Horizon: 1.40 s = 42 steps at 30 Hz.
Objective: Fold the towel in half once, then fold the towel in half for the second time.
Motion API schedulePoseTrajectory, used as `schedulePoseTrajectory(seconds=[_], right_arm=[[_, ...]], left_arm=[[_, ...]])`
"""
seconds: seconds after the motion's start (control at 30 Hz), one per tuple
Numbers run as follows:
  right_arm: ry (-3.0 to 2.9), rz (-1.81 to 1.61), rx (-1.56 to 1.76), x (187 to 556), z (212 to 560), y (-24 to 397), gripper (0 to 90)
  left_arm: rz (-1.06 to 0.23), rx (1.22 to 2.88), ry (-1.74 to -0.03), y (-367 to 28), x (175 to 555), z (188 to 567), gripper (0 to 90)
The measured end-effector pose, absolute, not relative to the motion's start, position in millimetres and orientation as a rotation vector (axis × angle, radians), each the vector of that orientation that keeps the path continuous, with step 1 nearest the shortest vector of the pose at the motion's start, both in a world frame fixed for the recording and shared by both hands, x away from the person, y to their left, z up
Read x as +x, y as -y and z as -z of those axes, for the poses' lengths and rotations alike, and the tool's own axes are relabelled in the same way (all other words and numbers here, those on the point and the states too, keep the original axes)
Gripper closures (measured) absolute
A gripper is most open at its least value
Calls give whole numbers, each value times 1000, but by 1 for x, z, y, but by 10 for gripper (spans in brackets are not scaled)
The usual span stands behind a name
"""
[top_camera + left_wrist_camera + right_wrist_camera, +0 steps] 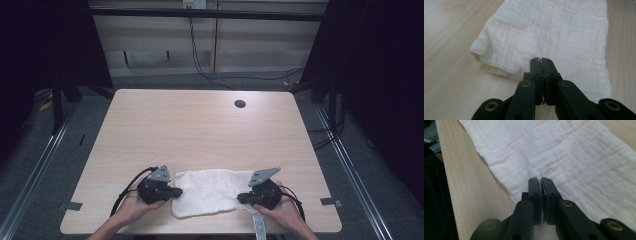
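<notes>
A white cloth (pixel 212 192) lies flat on the wooden table (pixel 200 130), low in the centre of the high view, close to the table's near edge. It looks folded, with a rounded doubled edge at the left of the left gripper view (pixel 477 53).

The left gripper (pixel 175 191) sits at the lower left of the high view, held in the person's left hand (pixel 134 205), its tip at the cloth's left end. In the left gripper view its black jaws are pressed together with no gap between them, above the cloth's near edge; whether any fabric is pinched there I cannot tell.

The right gripper (pixel 241 198) is at the lower right of the high view, in the right hand (pixel 286 212), its tip at the cloth's right end. In the right gripper view its jaws are likewise closed tight over the cloth (pixel 574 165), near the edge that runs beside the table's rim.

A dark round hole (pixel 240 104) marks the table toward the upper right of the high view.
</notes>
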State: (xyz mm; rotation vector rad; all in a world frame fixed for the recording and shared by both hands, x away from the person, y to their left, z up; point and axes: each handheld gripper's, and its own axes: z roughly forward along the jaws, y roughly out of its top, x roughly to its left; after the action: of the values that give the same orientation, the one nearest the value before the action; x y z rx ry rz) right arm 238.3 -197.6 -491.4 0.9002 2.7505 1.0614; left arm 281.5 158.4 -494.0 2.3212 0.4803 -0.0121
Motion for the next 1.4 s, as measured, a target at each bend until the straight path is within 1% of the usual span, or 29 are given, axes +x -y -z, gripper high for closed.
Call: schedulePoseTrajectory(seconds=[0.2, 0.23, 0.27, 0.3, 0.33, 0.37, 0.4, 0.47, 0.5, 0.57, 0.6, 0.63, 0.67, 0.7, 0.73, 0.77, 0.83, 0.97, 1.1, 1.13, 1.2, 1.3, 1.4], right_arm=[[-2747, -1062, 907, 232, 491, 200, 868], [-2747, -1076, 910, 230, 492, 201, 824], [-2746, -1078, 911, 230, 491, 201, 782], [-2746, -1078, 911, 230, 491, 201, 782], [-2739, -1077, 900, 230, 491, 201, 764], [-2711, -1126, 911, 232, 487, 201, 697], [-2700, -1147, 911, 233, 485, 201, 683], [-2674, -1203, 922, 234, 480, 199, 649], [-2662, -1223, 928, 235, 477, 196, 633], [-2654, -1228, 915, 237, 475, 186, 596], [-2654, -1228, 915, 237, 475, 186, 596], [-2667, -1230, 904, 240, 475, 172, 568], [-2674, -1232, 895, 241, 475, 167, 560], [-2677, -1237, 887, 241, 474, 160, 550], [-2677, -1237, 887, 241, 474, 160, 550], [-2694, -1245, 865, 243, 472, 148, 548], [-2686, -1228, 837, 243, 469, 139, 558], [-2721, -1249, 794, 244, 463, 129, 558], [-2725, -1301, 770, 245, 456, 115, 530], [-2742, -1292, 749, 245, 454, 104, 529], [-2757, -1300, 735, 246, 455, 94, 526], [-2806, -1292, 695, 249, 457, 76, 512], [-2847, -1271, 647, 248, 459, 58, 498]], left_arm=[[47, 2330, -480, -155, 278, 493, 879], [40, 2341, -456, -153, 279, 491, 867], [48, 2333, -458, -154, 280, 489, 834], [48, 2333, -458, -154, 280, 489, 782], [56, 2298, -466, -154, 281, 488, 782], [56, 2264, -463, -156, 282, 484, 686], [37, 2258, -468, -157, 283, 482, 655], [15, 2212, -513, -161, 288, 480, 557], [2, 2206, -535, -162, 291, 480, 546], [-16, 2198, -573, -165, 300, 480, 484], [-16, 2198, -573, -165, 300, 480, 463], [-27, 2192, -594, -167, 305, 479, 453], [-58, 2165, -611, -170, 308, 477, 448], [-58, 2165, -611, -170, 308, 477, 451], [-64, 2153, -616, -171, 309, 475, 451], [-72, 2156, -617, -172, 308, 474, 471], [-82, 2166, -614, -171, 308, 474, 452], [-108, 2170, -640, -170, 312, 474, 442], [-104, 2168, -675, -168, 319, 473, 453], [-95, 2170, -679, -167, 323, 476, 432], [-83, 2177, -677, -168, 325, 478, 411], [-78, 2181, -678, -169, 325, 481, 394], [-108, 2186, -676, -172, 326, 477, 390]])
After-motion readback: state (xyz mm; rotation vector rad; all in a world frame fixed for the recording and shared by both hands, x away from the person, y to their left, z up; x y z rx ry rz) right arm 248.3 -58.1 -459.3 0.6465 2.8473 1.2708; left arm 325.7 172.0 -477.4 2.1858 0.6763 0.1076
